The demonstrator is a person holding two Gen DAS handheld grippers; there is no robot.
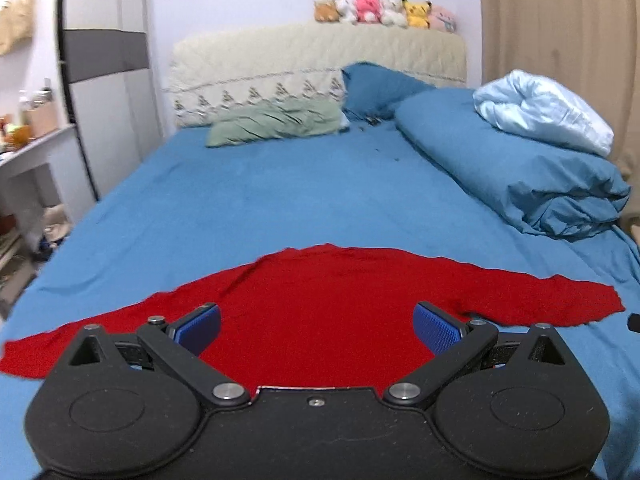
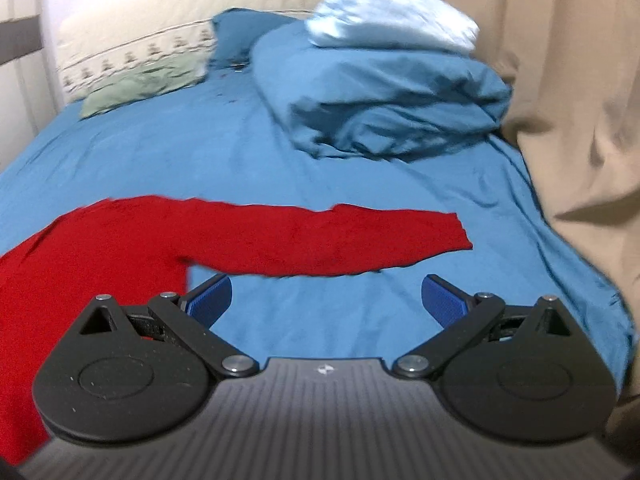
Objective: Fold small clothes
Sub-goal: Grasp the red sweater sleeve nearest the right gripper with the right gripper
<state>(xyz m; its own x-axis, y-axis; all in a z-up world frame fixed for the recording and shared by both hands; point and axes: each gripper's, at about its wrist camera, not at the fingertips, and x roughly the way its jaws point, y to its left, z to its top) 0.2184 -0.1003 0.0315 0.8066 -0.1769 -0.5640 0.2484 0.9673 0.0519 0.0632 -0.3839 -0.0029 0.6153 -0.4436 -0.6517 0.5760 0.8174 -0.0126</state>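
Observation:
A red long-sleeved top [image 1: 320,292] lies flat on the blue bed sheet [image 1: 280,192], both sleeves spread out to the sides. My left gripper [image 1: 318,326] hovers open over the middle of its body, blue pads wide apart with nothing between them. In the right wrist view the same red top [image 2: 80,264] fills the lower left and its right sleeve [image 2: 340,240] stretches to the right. My right gripper [image 2: 326,300] is open over bare sheet just in front of that sleeve, its left finger [image 2: 210,298] near the armpit.
A folded blue duvet [image 1: 520,176] topped by a pale blue bundle [image 1: 544,112] sits on the bed's right side. A green pillow [image 1: 276,122], headboard with plush toys [image 1: 384,12], a beige curtain [image 2: 580,120] on the right, a desk [image 1: 36,152] on the left.

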